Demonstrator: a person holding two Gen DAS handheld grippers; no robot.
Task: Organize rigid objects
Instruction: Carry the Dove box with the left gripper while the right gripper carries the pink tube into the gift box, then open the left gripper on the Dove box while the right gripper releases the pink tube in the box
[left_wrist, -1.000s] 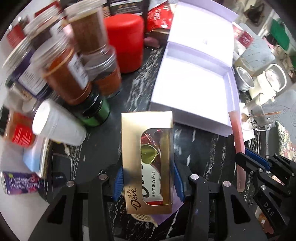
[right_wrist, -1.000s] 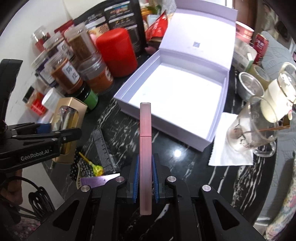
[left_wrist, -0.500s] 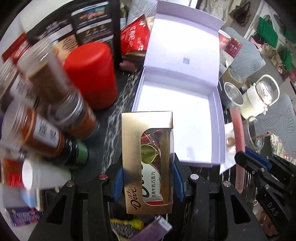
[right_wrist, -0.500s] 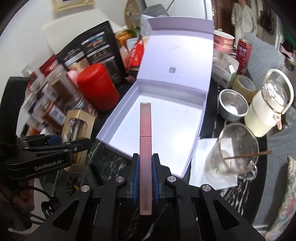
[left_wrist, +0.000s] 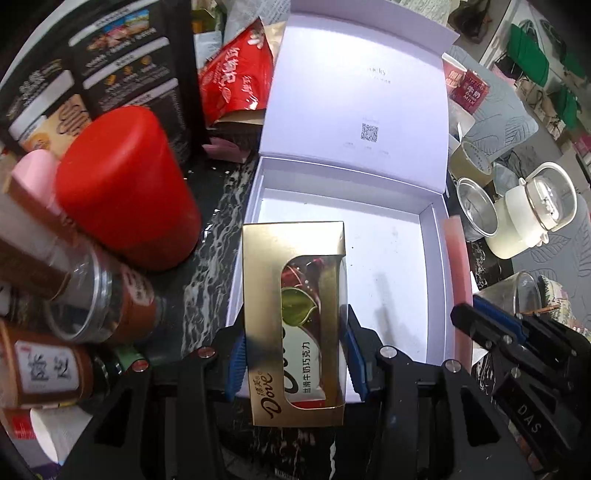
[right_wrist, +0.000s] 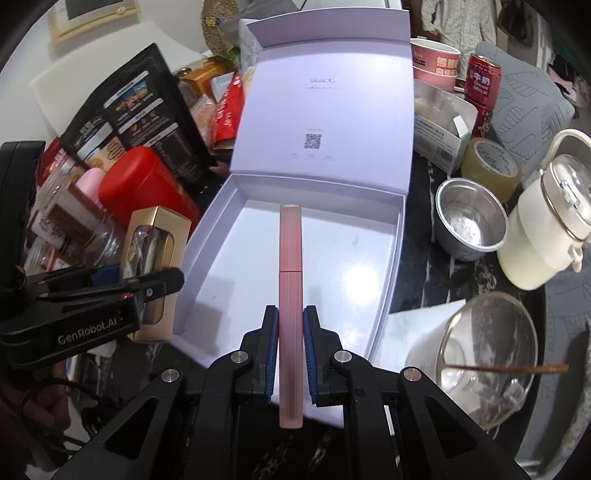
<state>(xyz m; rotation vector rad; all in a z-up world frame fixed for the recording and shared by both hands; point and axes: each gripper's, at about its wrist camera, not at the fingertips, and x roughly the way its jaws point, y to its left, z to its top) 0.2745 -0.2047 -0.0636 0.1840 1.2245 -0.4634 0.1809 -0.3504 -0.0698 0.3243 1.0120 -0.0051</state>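
My left gripper is shut on a gold Dove chocolate box and holds it over the front left edge of the open white gift box. My right gripper is shut on a slim pink tube, pointing it into the same gift box above its floor. The gift box lid stands upright at the back. The Dove box and the left gripper show at the left of the right wrist view; the pink tube and right gripper show at the right of the left wrist view.
A red canister and several spice jars crowd the left. Black snack bags stand behind. A metal cup, white kettle, tape roll and glass cup stand on the right on the black marble table.
Both grippers have moved forward toward the gift box with their loads; the Dove box and pink tube now hang over the box interior. Both grips are unchanged.
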